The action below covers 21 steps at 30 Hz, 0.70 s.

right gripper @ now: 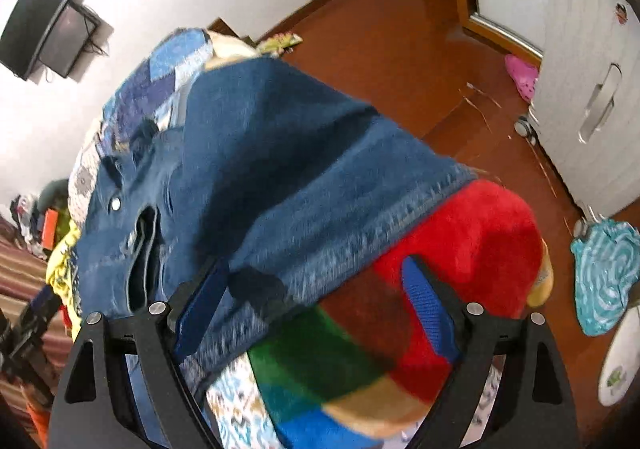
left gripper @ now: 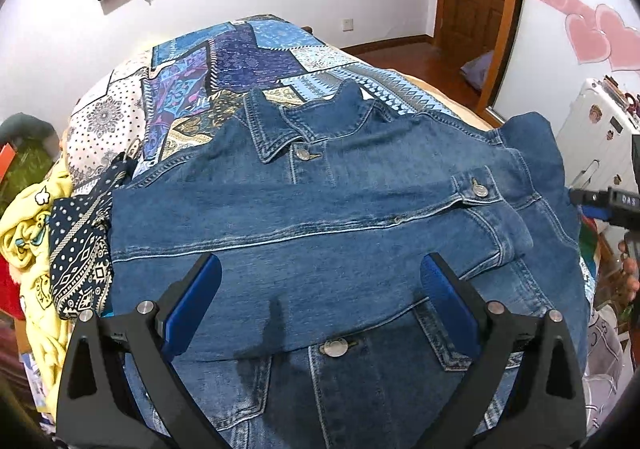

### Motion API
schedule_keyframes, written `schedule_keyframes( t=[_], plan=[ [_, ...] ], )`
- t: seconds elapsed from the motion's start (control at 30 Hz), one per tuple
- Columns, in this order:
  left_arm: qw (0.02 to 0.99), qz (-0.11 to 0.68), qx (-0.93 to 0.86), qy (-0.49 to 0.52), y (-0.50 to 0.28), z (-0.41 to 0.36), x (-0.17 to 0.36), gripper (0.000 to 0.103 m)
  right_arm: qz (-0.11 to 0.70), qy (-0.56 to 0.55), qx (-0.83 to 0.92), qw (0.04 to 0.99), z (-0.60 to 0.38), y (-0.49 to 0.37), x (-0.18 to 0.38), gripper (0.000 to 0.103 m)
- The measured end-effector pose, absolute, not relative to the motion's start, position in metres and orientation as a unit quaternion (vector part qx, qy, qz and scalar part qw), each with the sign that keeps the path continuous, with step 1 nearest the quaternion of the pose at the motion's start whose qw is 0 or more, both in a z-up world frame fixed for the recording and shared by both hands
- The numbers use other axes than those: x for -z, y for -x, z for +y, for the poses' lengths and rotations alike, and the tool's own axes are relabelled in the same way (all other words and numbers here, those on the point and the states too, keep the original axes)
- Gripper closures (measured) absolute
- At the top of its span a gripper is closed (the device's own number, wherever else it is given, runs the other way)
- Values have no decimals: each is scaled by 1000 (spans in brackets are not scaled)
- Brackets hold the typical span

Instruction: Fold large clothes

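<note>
Our left gripper has its jaws spread wide and gripping nothing; between the two blue pads we look straight down on the denim jacket, with a folded sleeve crossing its front and a metal button low between the jaws. We cannot tell whether the pads touch the cloth or ride just above it. Our right gripper is likewise released, jaws apart. The jacket's side edge runs between them and so does a striped plush blanket of red, green and blue, which lies under that edge.

The jacket lies front-up on the bed, over a blue patchwork bedspread, collar toward the far end. A yellow printed garment and a navy patterned cloth are heaped just beside its left side. Beyond the bed are the wooden floor and a white cabinet.

As we judge it, one sleeve is folded in and the right side is next. The risk sits at the right jaws: closing where they are could pinch plush along with denim and drag the blanket into the fold. The right view is smeared, so the edge is hard to place. Heavy denim may also slip from a shallow bite, and lifting the right side fast could pull the laid sleeve askew.
</note>
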<state>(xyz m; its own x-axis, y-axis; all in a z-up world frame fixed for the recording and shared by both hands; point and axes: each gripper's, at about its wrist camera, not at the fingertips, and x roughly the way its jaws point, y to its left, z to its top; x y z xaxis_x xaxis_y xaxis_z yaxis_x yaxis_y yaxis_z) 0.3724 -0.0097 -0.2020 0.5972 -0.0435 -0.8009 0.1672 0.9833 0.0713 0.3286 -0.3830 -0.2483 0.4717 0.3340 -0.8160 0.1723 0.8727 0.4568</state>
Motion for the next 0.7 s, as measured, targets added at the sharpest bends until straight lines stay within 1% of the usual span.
schedule_keyframes(
  t=[0.07,0.13,0.17,0.2,0.27,0.33,0.37,0.4,0.43,0.47,0.5,0.6,0.7],
  plan=[
    [890,447,55,-65,-373,-5,202,3,511,-258,-49,819,-386,-336,253,18],
    [891,447,51,-61,-372,-2,202,3,510,-279,-43,813,-390,-344,261,24],
    [891,448,48,-59,-372,0,202,3,510,-294,-39,808,-393,-349,268,29],
    [891,448,46,-57,-371,1,202,3,510,-303,-35,805,-395,-353,271,32],
    [891,449,45,-54,-370,2,201,3,506,-319,-31,801,-399,-359,278,35],
    [891,449,45,-53,-368,2,201,3,504,-316,-18,803,-399,-363,282,46],
    [891,448,45,-54,-367,1,200,3,504,-311,-6,806,-401,-364,285,60],
    [892,447,45,-55,-365,0,199,3,503,-312,4,806,-403,-366,286,70],
    [893,445,45,-57,-364,0,198,3,500,-322,13,804,-407,-365,289,74],
    [894,442,46,-59,-361,-1,196,3,496,-334,18,801,-411,-364,290,82],
    [895,439,47,-61,-358,-1,194,3,494,-338,22,801,-414,-363,289,87],
    [899,431,46,-68,-352,0,189,3,487,-324,26,811,-411,-361,274,93],
    [901,426,43,-69,-346,4,186,3,477,-304,20,825,-404,-359,249,95]
  ],
)
